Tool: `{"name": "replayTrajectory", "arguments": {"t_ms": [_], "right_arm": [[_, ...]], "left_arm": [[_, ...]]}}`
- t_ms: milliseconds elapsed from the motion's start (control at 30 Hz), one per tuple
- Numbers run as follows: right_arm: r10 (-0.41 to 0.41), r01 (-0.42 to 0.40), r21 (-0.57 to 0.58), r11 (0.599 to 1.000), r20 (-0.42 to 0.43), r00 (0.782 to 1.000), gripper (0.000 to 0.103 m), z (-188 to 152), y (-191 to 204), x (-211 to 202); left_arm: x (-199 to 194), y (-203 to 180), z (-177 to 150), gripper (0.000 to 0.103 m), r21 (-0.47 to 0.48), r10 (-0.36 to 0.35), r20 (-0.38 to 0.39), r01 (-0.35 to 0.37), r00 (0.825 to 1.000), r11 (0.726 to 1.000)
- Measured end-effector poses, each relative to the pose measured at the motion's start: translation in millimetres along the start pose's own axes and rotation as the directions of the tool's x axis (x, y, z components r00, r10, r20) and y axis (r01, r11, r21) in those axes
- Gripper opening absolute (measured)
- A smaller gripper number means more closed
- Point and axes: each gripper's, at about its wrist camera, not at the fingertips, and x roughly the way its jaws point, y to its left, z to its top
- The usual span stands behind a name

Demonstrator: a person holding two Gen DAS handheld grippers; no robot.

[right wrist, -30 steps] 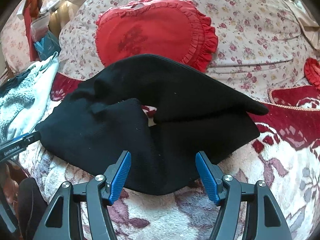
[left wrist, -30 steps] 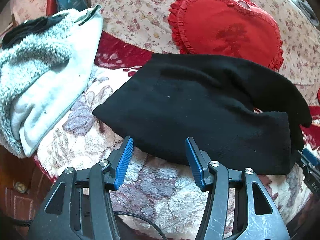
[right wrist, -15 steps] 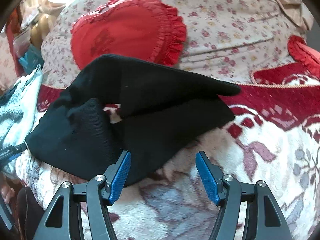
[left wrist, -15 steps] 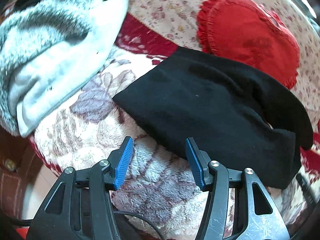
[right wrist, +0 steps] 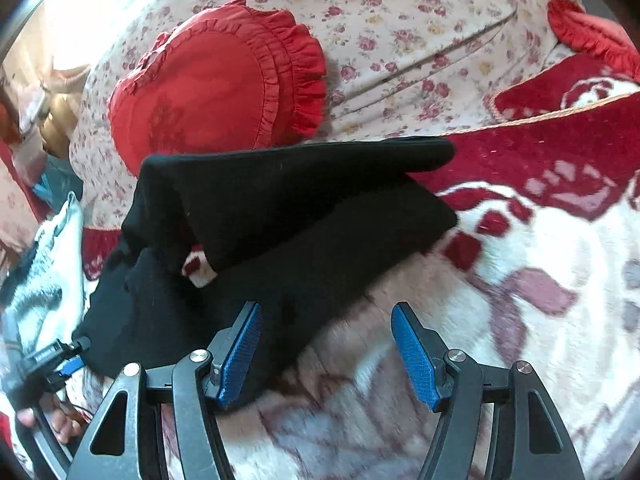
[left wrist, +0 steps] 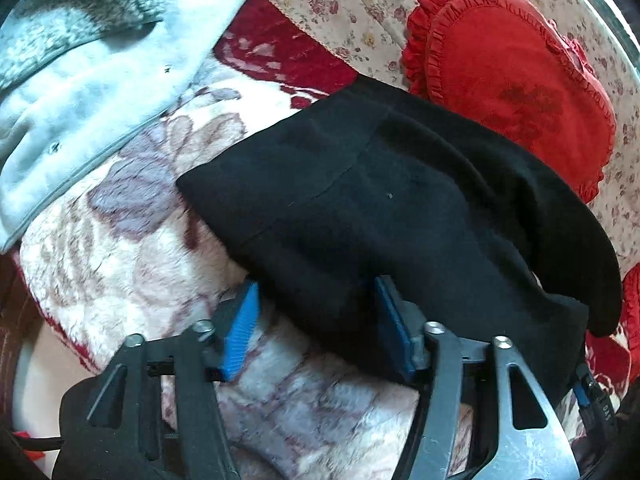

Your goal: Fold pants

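Observation:
Black pants lie folded over on a floral plush blanket. In the left wrist view my left gripper is open, its blue pads straddling the near edge of the pants. In the right wrist view the pants spread in two layers with a small gap between the legs. My right gripper is open, its left pad over the pants' near corner and its right pad over bare blanket. The left gripper's tip shows at the far left of that view.
A red heart-shaped cushion leans on the flowered backrest behind the pants. A grey-white fleece garment lies to the left. A second red cushion sits at the far right.
My left gripper moved forward until its pads straddle the pants' edge. My right gripper shifted right and closer, so the pants now lie left of centre.

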Motion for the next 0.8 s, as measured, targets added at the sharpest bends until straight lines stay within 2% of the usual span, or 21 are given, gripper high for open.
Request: {"name": "replayTrajectory", "arguments": {"t_ms": [100,167,200,233,267,367,600,733,800], "right_arm": [[0.013,-0.013,0.01,1.0,0.005,1.0,0.061,6,2,14],[0.026,-0.026,0.001,1.0,0.027,0.999,0.042,10,3,20],[0.042,-0.043,0.007,0.999,0.021,0.999,0.037,12,2,25],[0.055,-0.055,0.013,0.998,0.015,0.998,0.027,13,2,28],[0.064,-0.064,0.016,0.998,0.014,0.998,0.015,14,2,31],[0.064,-0.064,-0.017,0.998,0.04,0.997,0.006,15,6,24],[0.089,-0.077,-0.079,0.994,0.149,0.985,0.005,13,14,-39],[0.069,-0.052,-0.137,0.989,0.123,0.99,0.005,-7,19,-67],[0.048,-0.033,-0.146,0.989,0.099,0.994,0.005,-19,15,-71]], "left_arm": [[5,-3,6,0.066,-0.012,-0.017,0.001,0.017,1.0,1.0],[9,-5,10,0.066,-0.009,-0.027,0.003,0.027,1.0,1.0],[10,-6,11,0.065,-0.004,-0.031,0.004,0.031,1.0,1.0],[10,-7,12,0.05,0.003,-0.04,0.005,0.04,0.999,0.999],[9,-9,12,0.031,0.012,-0.047,0.004,0.047,0.999,0.999],[4,-14,13,0.014,0.046,-0.035,0.013,0.034,0.999,0.998],[-36,-9,8,0.01,0.072,-0.064,0.066,0.059,0.996,0.996],[-55,-2,-2,0.01,0.098,-0.058,0.079,0.05,0.995,0.994],[-53,5,-13,0.01,0.112,-0.037,0.061,0.03,0.997,0.993]]}}
